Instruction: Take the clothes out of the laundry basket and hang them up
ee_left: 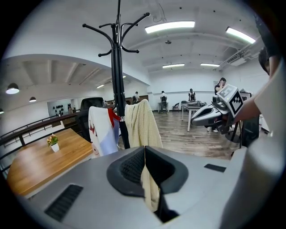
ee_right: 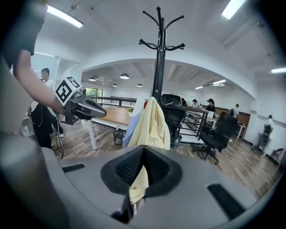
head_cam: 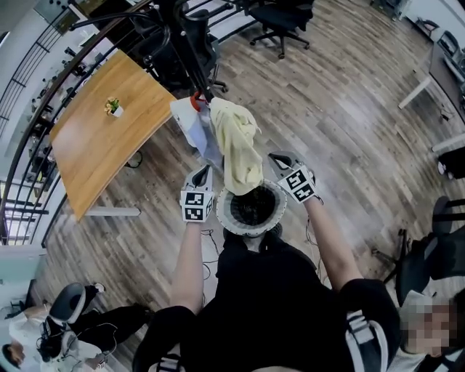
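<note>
A yellow garment (head_cam: 238, 145) hangs from the black coat rack (head_cam: 190, 51), its lower end dropping toward the round laundry basket (head_cam: 231, 218) at my feet. A white garment (head_cam: 190, 123) with red and blue print hangs beside it. My left gripper (head_cam: 204, 171) stands just left of the yellow cloth and my right gripper (head_cam: 273, 157) just right of it, both apart from it. Both pairs of jaws are shut. In the left gripper view the yellow garment (ee_left: 140, 123) lies straight ahead of the jaws (ee_left: 144, 154); the right gripper view shows it (ee_right: 152, 123) ahead too.
A wooden table (head_cam: 94, 138) with a small potted plant (head_cam: 112, 107) stands left of the rack. Black office chairs (head_cam: 280, 22) sit behind it, and a railing runs along the far left. A person sits at the lower left (head_cam: 65, 320).
</note>
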`<state>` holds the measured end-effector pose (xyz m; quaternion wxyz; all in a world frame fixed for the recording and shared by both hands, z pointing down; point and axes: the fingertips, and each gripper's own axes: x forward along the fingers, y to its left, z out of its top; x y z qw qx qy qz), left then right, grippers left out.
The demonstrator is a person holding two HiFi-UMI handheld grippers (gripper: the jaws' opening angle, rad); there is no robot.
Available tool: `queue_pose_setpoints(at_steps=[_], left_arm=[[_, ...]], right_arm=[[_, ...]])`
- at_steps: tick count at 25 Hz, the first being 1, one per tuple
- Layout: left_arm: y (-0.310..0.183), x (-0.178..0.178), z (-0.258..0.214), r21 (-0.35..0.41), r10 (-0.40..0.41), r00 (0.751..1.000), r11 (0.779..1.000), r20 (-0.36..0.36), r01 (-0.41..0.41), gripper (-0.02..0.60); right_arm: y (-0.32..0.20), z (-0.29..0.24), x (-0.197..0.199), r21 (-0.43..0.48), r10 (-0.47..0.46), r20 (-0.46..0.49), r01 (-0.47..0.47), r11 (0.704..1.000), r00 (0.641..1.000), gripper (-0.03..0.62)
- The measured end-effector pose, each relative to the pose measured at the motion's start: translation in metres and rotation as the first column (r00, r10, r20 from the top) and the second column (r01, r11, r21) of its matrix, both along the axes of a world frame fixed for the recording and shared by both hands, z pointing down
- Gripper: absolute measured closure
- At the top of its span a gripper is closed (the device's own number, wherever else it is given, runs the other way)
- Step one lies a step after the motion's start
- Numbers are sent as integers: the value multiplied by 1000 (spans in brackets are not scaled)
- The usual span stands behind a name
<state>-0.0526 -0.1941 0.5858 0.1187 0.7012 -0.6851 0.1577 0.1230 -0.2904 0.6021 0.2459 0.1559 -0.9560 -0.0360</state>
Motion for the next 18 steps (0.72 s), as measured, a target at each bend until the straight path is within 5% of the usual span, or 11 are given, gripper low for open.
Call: queue_pose_setpoints(at_steps=[18], left_arm=[[29,-6,-7,-27,124,992,992,17,-124,558]], right_arm=[[37,-12,-9,-17,75,7,-75,997,997,586]])
